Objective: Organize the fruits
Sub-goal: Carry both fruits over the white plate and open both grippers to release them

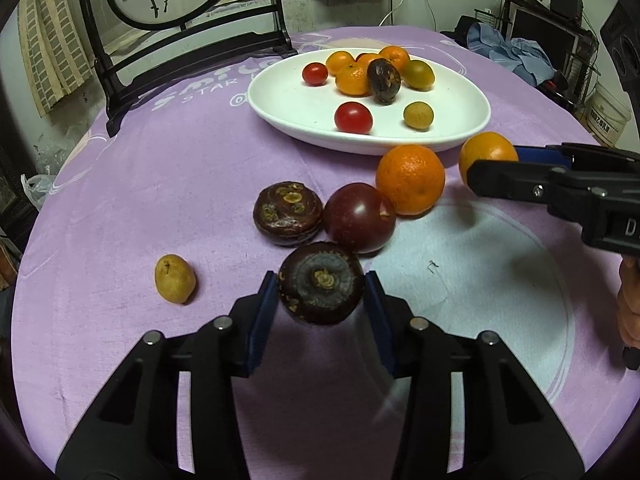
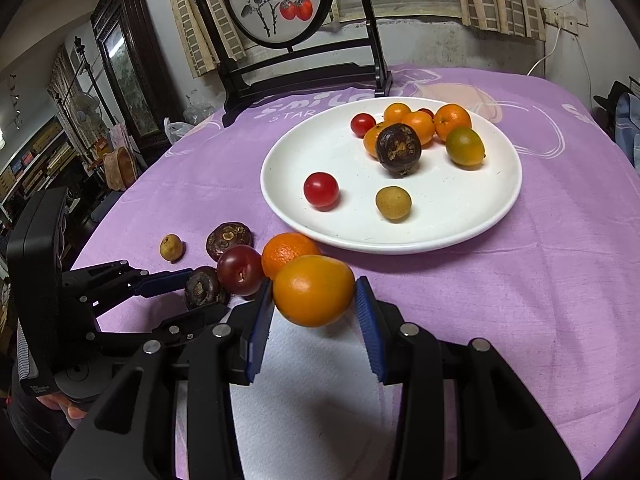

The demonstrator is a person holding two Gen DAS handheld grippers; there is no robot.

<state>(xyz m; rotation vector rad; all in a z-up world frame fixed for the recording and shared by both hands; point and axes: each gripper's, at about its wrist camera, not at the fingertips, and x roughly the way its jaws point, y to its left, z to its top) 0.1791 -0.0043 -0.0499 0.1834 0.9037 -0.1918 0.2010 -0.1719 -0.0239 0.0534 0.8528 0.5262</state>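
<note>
My left gripper (image 1: 320, 292) is shut on a dark brown water chestnut (image 1: 322, 284), with both blue pads against its sides, just above the purple cloth. Close behind it lie a second chestnut (image 1: 288, 214), a dark red plum (image 1: 359, 218) and an orange (image 1: 410, 184). A small yellow-brown fruit (image 1: 175, 279) lies apart to the left. My right gripper (image 2: 314, 300) is shut on a smooth orange fruit (image 2: 314, 290), held near the front rim of the white plate (image 2: 460, 216). The plate holds several tangerines, two cherry tomatoes, one chestnut and a small yellowish fruit.
A black stand with a round framed painting (image 2: 276, 0) rises behind the plate at the table's far edge. A white paper sheet (image 2: 304, 380) lies on the cloth under my right gripper. A hand (image 1: 630, 304) shows at the right edge. Room clutter surrounds the round table.
</note>
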